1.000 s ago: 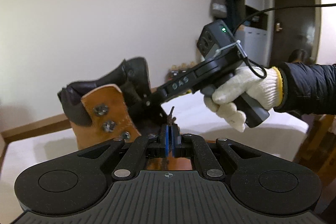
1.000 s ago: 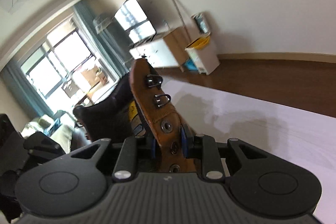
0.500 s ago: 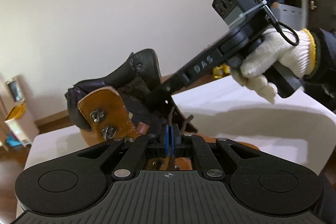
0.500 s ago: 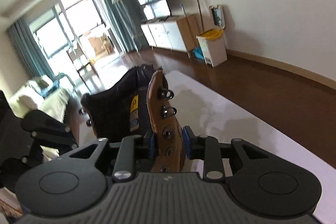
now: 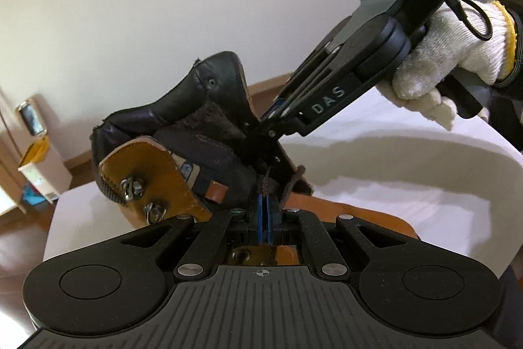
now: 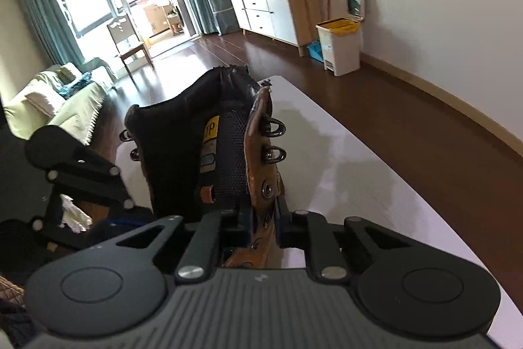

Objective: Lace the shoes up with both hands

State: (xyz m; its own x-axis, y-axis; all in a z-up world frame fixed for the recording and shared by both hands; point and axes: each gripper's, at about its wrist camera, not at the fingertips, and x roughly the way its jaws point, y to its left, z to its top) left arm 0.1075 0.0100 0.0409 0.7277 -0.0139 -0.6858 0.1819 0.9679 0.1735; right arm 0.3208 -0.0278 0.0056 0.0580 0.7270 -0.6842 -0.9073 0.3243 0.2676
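Note:
A tan leather boot with a black collar and tongue lies on a white table. My left gripper is shut on a dark brown lace just above the boot's tongue. My right gripper is shut on the boot's tan eyelet flap, which carries metal hooks and eyelets. In the left wrist view the right gripper reaches down from the upper right, held by a white gloved hand. The left gripper's arm shows at the left of the right wrist view.
The white table's far edge drops to a dark wood floor. A white bin with a yellow lid, a sideboard, a chair and a sofa stand beyond it.
The left gripper has swung leftward around the boot with the lace held. The right gripper has turned with the flap in it, so the boot now stands more upright in its view.

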